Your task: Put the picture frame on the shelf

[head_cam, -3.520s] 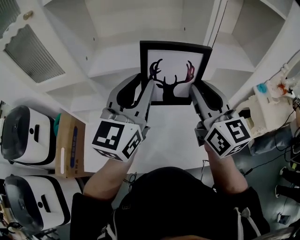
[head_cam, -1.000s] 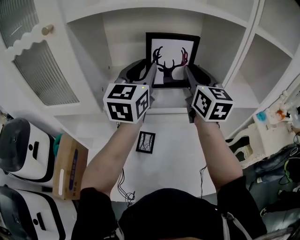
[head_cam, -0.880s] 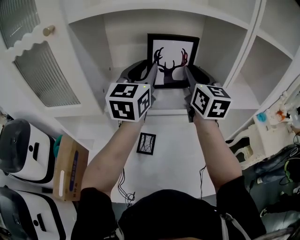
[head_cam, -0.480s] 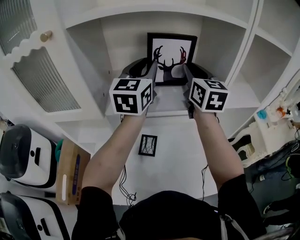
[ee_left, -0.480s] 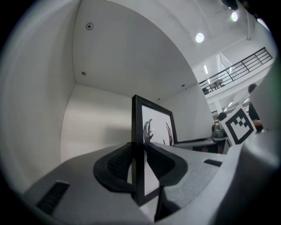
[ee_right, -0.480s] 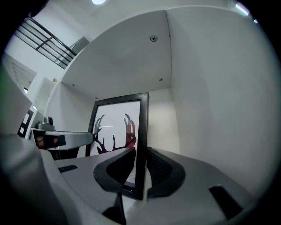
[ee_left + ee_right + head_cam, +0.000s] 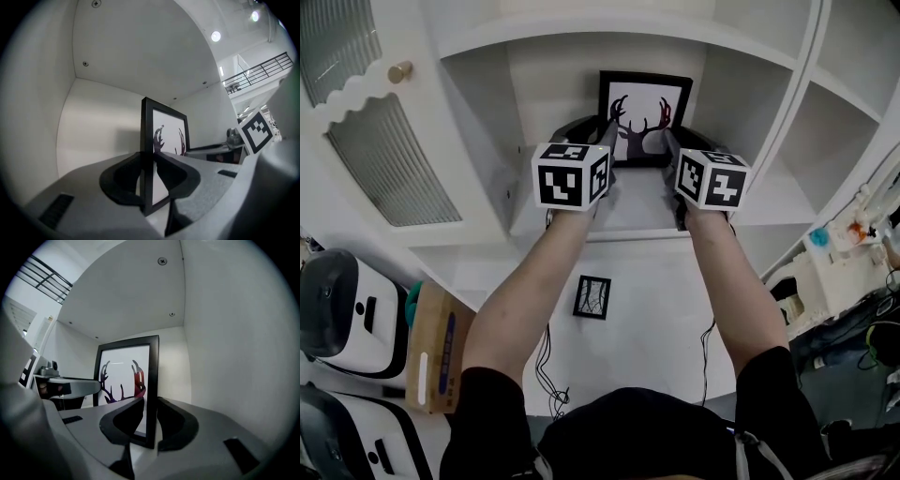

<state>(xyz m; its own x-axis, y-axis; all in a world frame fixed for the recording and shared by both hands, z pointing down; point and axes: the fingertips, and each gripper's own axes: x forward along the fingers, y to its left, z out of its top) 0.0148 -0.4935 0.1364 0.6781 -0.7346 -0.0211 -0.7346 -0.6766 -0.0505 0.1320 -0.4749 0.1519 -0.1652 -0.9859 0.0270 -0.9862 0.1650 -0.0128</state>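
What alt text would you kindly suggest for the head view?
The left gripper and right gripper hold a black picture frame with an antler print upright by its sides inside a white shelf. A smaller frame lies below.

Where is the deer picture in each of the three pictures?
Head view: the picture frame is at the top middle, inside the shelf opening.
Left gripper view: middle, seen from its left side, with that edge clamped in the jaws.
Right gripper view: middle, slightly left, with its right edge clamped in the jaws.
Shared landmark: the white back wall behind it.
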